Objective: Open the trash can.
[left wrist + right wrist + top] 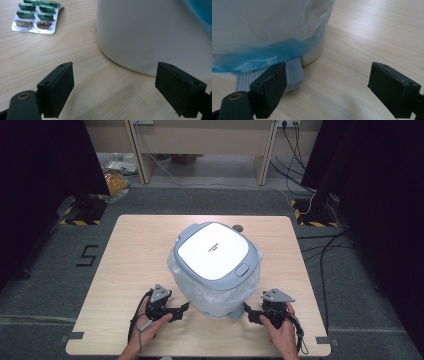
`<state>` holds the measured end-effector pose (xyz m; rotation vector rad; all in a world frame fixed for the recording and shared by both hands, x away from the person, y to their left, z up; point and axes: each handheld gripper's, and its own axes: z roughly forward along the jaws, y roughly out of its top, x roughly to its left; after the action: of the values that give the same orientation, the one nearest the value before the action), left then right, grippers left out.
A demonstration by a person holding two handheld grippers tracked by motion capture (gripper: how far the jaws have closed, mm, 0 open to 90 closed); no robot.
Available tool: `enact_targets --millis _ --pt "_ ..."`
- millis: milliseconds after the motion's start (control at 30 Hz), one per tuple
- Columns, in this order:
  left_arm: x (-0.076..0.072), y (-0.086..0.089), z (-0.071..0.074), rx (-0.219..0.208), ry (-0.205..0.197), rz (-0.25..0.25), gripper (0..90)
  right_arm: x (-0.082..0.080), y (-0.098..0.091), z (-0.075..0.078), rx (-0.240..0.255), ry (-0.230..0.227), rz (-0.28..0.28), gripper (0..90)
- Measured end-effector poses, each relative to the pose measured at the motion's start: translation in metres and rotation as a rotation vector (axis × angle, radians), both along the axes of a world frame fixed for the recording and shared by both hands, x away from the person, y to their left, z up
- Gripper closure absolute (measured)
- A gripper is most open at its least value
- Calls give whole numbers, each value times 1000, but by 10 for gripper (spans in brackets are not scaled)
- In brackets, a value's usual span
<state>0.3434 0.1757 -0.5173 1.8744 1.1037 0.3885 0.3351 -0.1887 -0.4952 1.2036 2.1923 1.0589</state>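
A pedal bin (216, 265) with a white lid and grey rim stands at the middle of the wooden surface (125, 265) in the high view, a thin plastic liner (220, 292) bunched around its upper body. A small round dark thing, too small to identify, lies just behind the bin's top edge.

The left hand-held gripper (184, 308) sits at lower centre-left of that frame, held by the left hand (150, 317), its jaws pointing toward the bin's lower left side. In the left gripper view its jaws stand wide apart with nothing between them; the bin's white wall (152, 35) fills the upper right, and a blister pack (36, 16) of green capsules, two pockets emptied, lies flat at the upper left.

The right hand-held gripper (247, 310) sits at lower centre-right, held by the right hand (280, 332), jaws pointing at the bin's base. In the right gripper view its jaws are also spread wide and hold nothing; the grey ribbed pedal (292, 71) juts out at lower left under the blue-tinged liner (262, 56), just beyond the left jaw.
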Motion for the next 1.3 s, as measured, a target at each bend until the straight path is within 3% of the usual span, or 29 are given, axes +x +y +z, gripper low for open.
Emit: enact_targets --millis 133,333,567,700,867,1000,1033,1067,1167,1300 --pt "4 -4 0 19 -4 -8 126 3 3 -1 5 -6 13 153" --pt "11 -7 -1 8 -4 9 131 1 0 -3 23 -8 -3 153" --pt "33 -17 0 9 -11 21 143 -1 -2 -3 15 -15 -26 151" --pt "51 -19 -3 -22 17 18 149 -1 0 -5 22 -29 -29 152" --pt "57 -22 -3 -25 18 29 152 -1 0 -7 41 -21 -33 150" --pt "55 -21 -3 -34 7 18 167 -2 3 -4 19 -42 -49 168" --pt "53 -21 -3 -53 5 5 155 -4 8 -1 1 -80 -58 186" --pt "45 -22 -3 -64 12 -18 154 -4 10 0 18 -85 -51 183" --pt "28 -27 -2 -39 -11 -57 154 -5 14 7 70 -106 -24 186" --pt "15 -33 -2 -48 -25 -84 153 -2 22 8 35 -94 -3 187"
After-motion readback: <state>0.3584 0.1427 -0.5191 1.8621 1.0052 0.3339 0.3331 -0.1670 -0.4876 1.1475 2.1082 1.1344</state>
